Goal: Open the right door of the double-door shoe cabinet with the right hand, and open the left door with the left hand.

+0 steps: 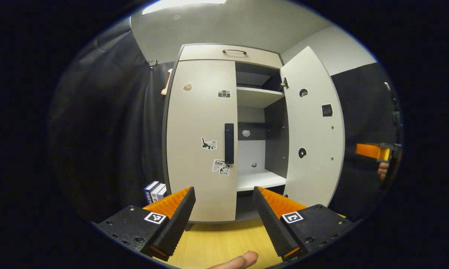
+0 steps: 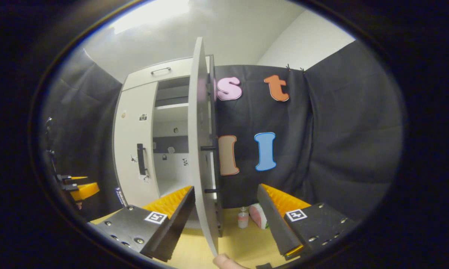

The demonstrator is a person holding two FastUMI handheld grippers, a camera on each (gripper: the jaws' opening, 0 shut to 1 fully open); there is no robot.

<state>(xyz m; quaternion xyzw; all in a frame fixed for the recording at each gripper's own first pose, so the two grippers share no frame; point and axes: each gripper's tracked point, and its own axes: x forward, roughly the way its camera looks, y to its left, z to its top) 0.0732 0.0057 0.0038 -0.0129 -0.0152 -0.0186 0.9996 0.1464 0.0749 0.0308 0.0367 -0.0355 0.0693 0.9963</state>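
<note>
The shoe cabinet [image 1: 224, 130] is seen standing on a wooden floor [image 1: 217, 239], straight ahead in the left gripper view. Its right door [image 1: 314, 130] is swung wide open, so that shelves [image 1: 258, 97] and a dark inner wall are exposed. Its left door [image 1: 202, 138] is shut flat against the frame; a dark vertical handle [image 1: 228, 143] is fixed near its inner edge, and small stickers are scattered over the panel. A drawer with a slim handle [image 1: 234, 50] is set across the top.

The left gripper [image 1: 224, 194] is held well short of the left door, jaws spread apart with nothing between them. A fingertip [image 1: 239, 261] is noted at the bottom edge. The other gripper is glimpsed at the far right.

In the right gripper view, the open right door [image 2: 202, 149] is seen edge-on, between the spread, unloaded fingers of the right gripper [image 2: 226, 192]; contact cannot be judged. A small bottle [image 2: 242, 218] is set on the floor beyond it.
</note>
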